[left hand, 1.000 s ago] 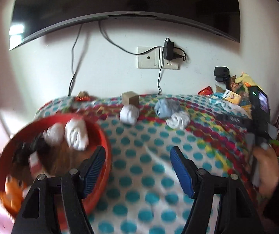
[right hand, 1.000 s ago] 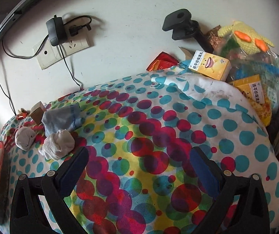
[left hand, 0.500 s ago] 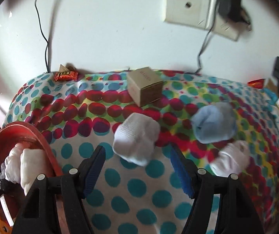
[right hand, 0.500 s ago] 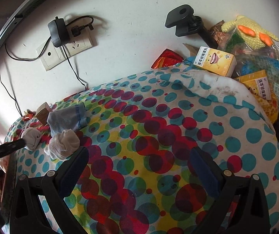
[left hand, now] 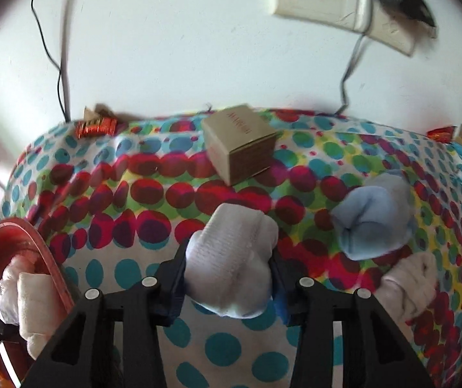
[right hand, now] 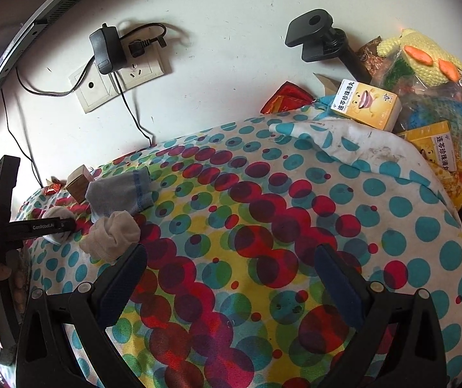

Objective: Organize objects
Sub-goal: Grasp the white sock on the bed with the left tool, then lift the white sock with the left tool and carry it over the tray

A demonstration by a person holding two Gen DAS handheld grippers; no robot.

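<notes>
My left gripper (left hand: 227,278) is shut on a white rolled sock (left hand: 231,258) that rests on the polka-dot cloth. A light blue sock bundle (left hand: 373,223) and a pale sock bundle (left hand: 408,284) lie to its right. A red bowl (left hand: 37,249) holding white rolled socks (left hand: 27,297) sits at the left edge. In the right wrist view my right gripper (right hand: 231,284) is open and empty over the cloth, with the blue sock (right hand: 121,194) and the pale sock (right hand: 114,236) to its left. The left gripper's body (right hand: 21,226) shows there too.
A small cardboard box (left hand: 240,142) stands behind the white sock, and a red wrapper (left hand: 95,127) lies at the back left. Medicine boxes (right hand: 366,103), a knitted yellow toy (right hand: 425,58) and a black clamp (right hand: 315,35) crowd the right. A wall socket (right hand: 118,77) with cables is behind.
My left gripper moved forward from the red bowl to the white sock and closed on it. My right gripper stayed open and barely shifted.
</notes>
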